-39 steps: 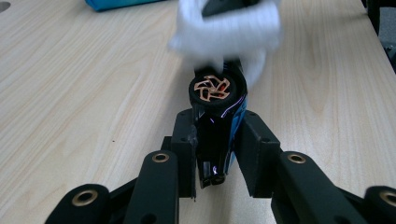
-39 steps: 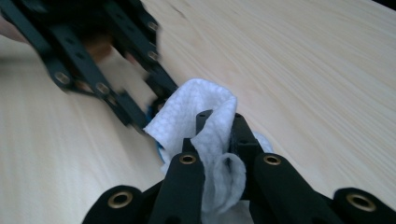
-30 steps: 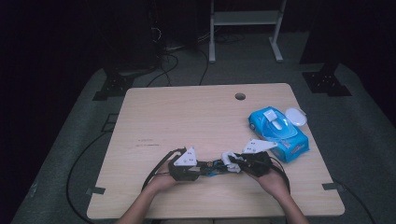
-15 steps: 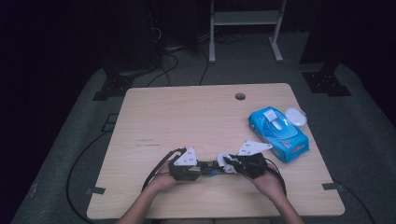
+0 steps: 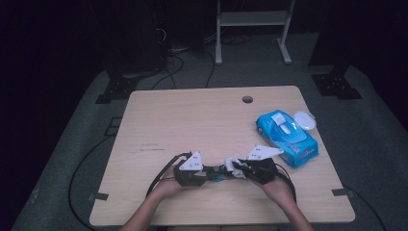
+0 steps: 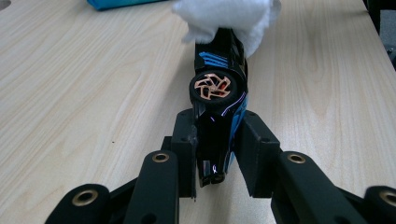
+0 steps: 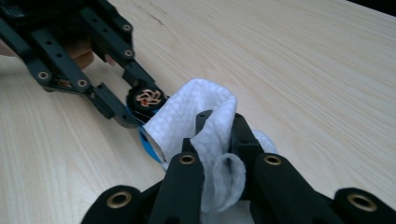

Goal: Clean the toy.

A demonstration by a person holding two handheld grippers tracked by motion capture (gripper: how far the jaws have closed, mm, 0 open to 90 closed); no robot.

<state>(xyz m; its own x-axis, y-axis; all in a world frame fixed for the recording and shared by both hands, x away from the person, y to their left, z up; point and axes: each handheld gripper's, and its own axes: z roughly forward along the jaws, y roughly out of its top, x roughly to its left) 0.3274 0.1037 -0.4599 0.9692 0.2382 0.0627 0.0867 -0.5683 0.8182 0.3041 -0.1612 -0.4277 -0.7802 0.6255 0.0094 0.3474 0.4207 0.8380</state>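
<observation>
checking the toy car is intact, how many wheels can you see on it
1. A single black wheel with a copper rim sits on the toy car, just beyond the left gripper. The white wipe covers the far end, so others may be hidden.

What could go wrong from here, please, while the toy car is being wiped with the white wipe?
The left gripper clamps only the tail end of the toy car, so pressure from the wipe might twist it loose. The right gripper pinches a folded bunch of wipe, which could slip out or snag on the wheel.
</observation>
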